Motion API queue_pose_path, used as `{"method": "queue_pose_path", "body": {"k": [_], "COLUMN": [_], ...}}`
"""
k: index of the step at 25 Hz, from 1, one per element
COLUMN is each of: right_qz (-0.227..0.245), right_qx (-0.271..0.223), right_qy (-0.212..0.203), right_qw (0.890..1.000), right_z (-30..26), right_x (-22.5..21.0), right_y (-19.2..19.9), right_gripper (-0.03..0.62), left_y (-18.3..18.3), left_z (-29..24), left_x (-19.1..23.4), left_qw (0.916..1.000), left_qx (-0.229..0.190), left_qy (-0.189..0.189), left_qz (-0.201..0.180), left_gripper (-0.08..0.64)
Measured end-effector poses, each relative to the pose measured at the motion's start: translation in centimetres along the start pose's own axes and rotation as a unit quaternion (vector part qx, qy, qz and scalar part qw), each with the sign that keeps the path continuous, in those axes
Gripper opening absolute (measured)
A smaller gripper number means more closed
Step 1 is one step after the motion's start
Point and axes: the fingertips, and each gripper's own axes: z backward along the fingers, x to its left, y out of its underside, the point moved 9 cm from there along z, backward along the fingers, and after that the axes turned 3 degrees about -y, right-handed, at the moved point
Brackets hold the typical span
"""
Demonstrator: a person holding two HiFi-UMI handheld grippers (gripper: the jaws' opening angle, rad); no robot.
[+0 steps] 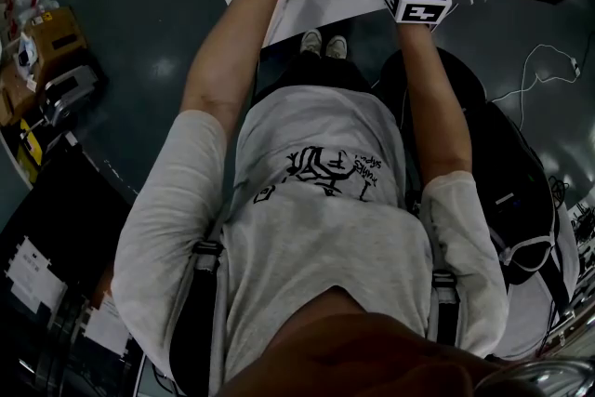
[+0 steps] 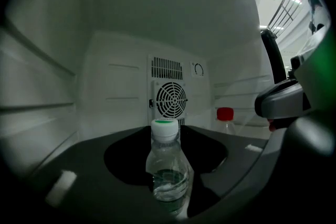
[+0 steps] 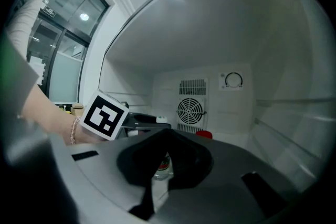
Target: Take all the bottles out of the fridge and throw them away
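Clear plastic, the green-topped bottle (image 2: 167, 162) stands upright inside the fridge (image 2: 115, 55), dead centre between the left gripper's (image 2: 168, 191) jaws pinching its sides, while the right gripper (image 3: 156, 178), jaws pressed together on nothing, hangs alongside.

A grey printed T-shirt (image 1: 316, 228) is filling the middle of the head view, above pale shoes (image 1: 323, 43) standing on the dark floor (image 1: 139, 14). A black bag (image 1: 511, 172) is lying at the right, a white cable (image 1: 544, 70) is trailing beyond it, and cardboard boxes (image 1: 58, 34) are sitting at the left edge.
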Motion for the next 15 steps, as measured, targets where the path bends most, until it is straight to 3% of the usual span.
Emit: {"method": "queue_pose_path", "body": {"k": [15], "right_qz": [0.007], "right_qx": [-0.006], "right_qy": [0.006], "right_qw": [1.000], "right_z": [0.3], "right_x": [0.3], "right_y": [-1.3], "right_gripper": [0.009], "left_y": [-0.4], "left_z": [1.8], "left_x": [-0.1], "left_qw": [0.9998], "left_qx": [0.001], "left_qy": [0.018], "left_qz": [0.007], "left_gripper": [0.161]}}
